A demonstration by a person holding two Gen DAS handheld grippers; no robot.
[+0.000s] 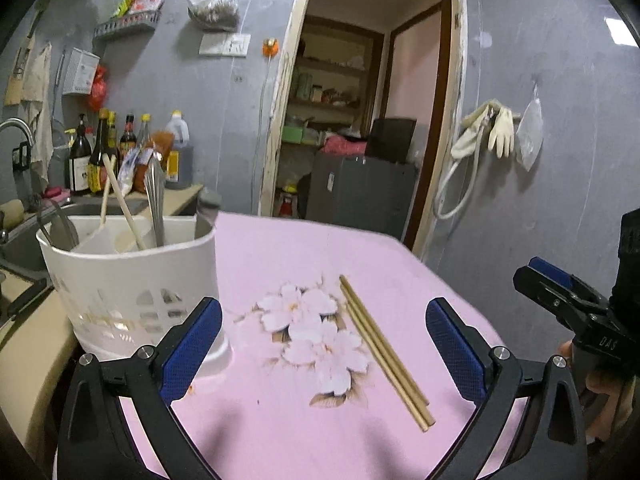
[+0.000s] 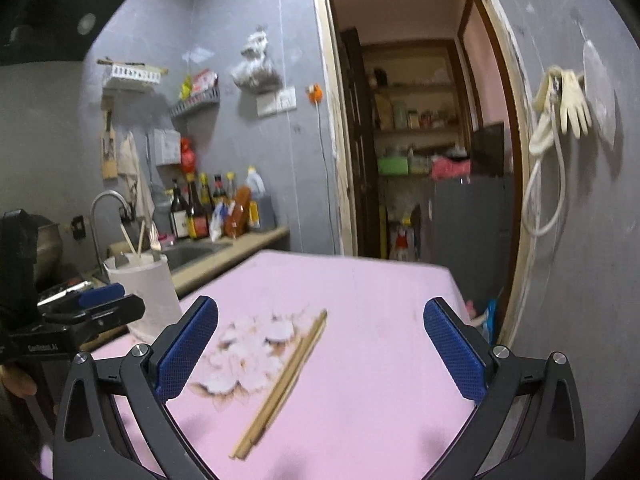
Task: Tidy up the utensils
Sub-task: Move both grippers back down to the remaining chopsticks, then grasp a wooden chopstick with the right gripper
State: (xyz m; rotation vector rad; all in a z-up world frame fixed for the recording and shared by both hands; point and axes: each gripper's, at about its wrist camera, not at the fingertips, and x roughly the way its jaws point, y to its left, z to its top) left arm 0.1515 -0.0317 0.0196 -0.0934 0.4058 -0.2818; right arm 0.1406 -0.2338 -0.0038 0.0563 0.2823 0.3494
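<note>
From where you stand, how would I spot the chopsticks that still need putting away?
Find the pink table with the flower print. Right of the flowers lies a pair of pale wooden chopsticks, side by side and flat. Unlike the utensils standing in the white holder, they lie loose on the table.

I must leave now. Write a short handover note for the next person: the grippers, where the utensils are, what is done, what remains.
Left hand-held gripper: open, holding nothing.
Right hand-held gripper: open, holding nothing.
Chopsticks: one pair lying flat on the pink tablecloth, beside the flower print, untouched.
White utensil holder: upright at the table's left edge, already holding chopsticks and other utensils.
Left to do: pick up the pair and stand it in the holder.
</note>
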